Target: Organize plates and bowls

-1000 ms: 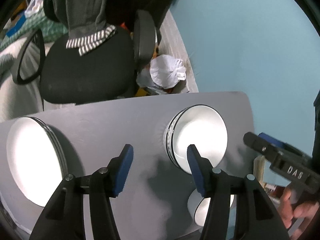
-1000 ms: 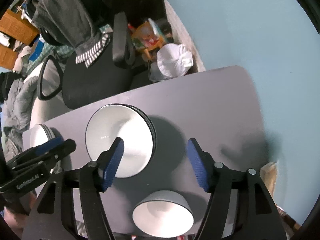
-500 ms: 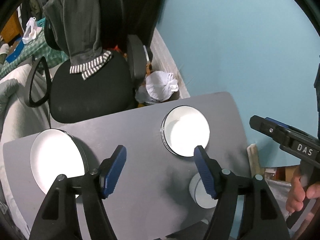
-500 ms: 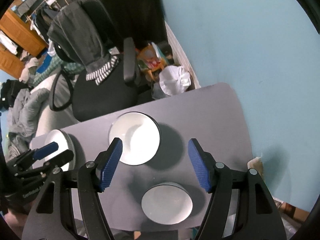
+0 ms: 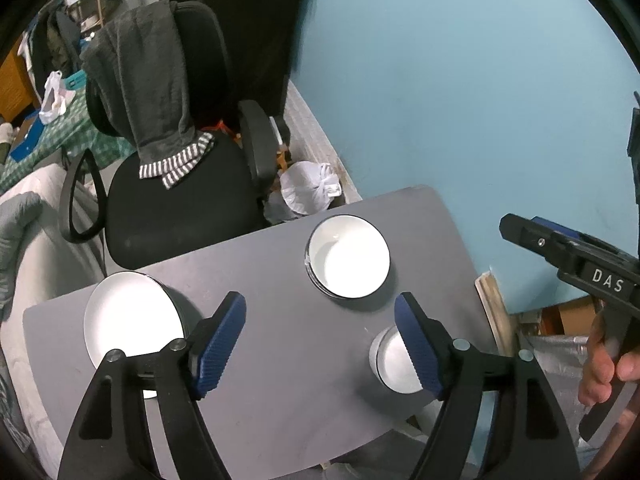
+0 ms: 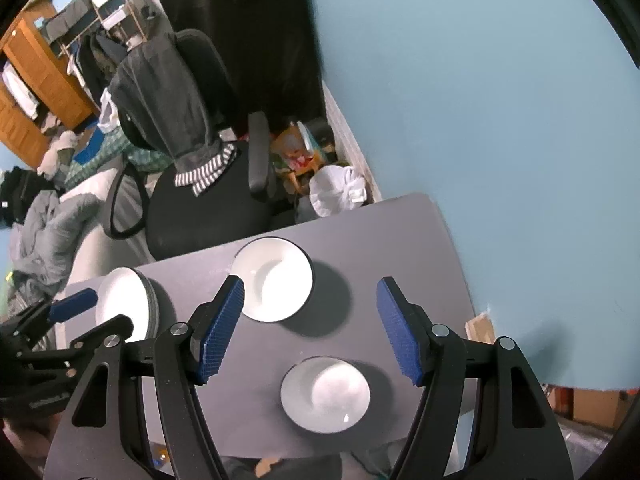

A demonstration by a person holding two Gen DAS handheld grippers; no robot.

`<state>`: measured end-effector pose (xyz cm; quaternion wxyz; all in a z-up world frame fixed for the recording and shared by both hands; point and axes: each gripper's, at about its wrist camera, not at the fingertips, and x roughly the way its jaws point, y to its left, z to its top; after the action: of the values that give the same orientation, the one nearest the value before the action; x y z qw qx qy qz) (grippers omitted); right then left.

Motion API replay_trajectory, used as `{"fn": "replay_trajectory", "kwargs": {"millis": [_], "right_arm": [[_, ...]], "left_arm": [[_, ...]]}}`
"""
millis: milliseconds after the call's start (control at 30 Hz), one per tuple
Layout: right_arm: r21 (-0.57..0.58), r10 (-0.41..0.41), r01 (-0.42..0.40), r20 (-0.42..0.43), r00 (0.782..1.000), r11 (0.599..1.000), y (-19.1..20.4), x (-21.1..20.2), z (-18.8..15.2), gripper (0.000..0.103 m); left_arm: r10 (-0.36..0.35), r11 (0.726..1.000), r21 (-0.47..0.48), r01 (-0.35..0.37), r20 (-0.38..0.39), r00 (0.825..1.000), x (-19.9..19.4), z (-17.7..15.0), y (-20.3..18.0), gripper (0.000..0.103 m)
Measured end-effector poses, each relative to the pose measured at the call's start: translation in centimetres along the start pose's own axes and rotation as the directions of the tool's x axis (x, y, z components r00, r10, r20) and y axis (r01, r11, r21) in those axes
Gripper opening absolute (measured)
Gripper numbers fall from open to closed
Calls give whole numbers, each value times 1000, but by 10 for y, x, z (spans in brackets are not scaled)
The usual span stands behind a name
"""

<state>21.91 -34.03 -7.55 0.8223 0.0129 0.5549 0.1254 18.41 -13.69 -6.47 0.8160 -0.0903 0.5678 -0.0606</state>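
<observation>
On a small grey table (image 5: 280,360) (image 6: 400,248) lie a stack of white plates (image 5: 128,324) (image 6: 124,306) at the left, a stack of white bowls with dark rims (image 5: 347,261) (image 6: 272,279) toward the back, and a smaller white bowl (image 5: 394,366) (image 6: 325,394) near the front. My left gripper (image 5: 320,340) hangs high above the table, its jaws opening with nothing between them. My right gripper (image 6: 310,330) is open and empty, also well above the dishes. In each wrist view the other gripper shows at the frame's edge.
A black office chair (image 5: 176,200) (image 6: 208,200) draped with a dark garment stands behind the table. A white plastic bag (image 5: 308,192) (image 6: 338,194) lies on the floor by the blue wall (image 5: 480,100). A hand (image 5: 604,364) grips the right tool's handle.
Both grippers have risen away from the table, so the dishes look smaller and more of the room shows. The left gripper's jaws have spread wider.
</observation>
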Motion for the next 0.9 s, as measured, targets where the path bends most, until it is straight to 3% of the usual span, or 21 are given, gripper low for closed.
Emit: {"fn": "replay_trajectory", "kwargs": {"millis": [333, 900], "right_arm": [[24, -39, 38, 33, 999, 999, 0, -23, -17, 70], [128, -117, 114, 19, 993, 985, -28, -45, -55, 70]], "left_arm": [[-72, 997, 38, 73, -27, 997, -15, -15, -17, 80], [-111, 974, 190, 127, -89, 990, -11, -30, -62, 80]]}}
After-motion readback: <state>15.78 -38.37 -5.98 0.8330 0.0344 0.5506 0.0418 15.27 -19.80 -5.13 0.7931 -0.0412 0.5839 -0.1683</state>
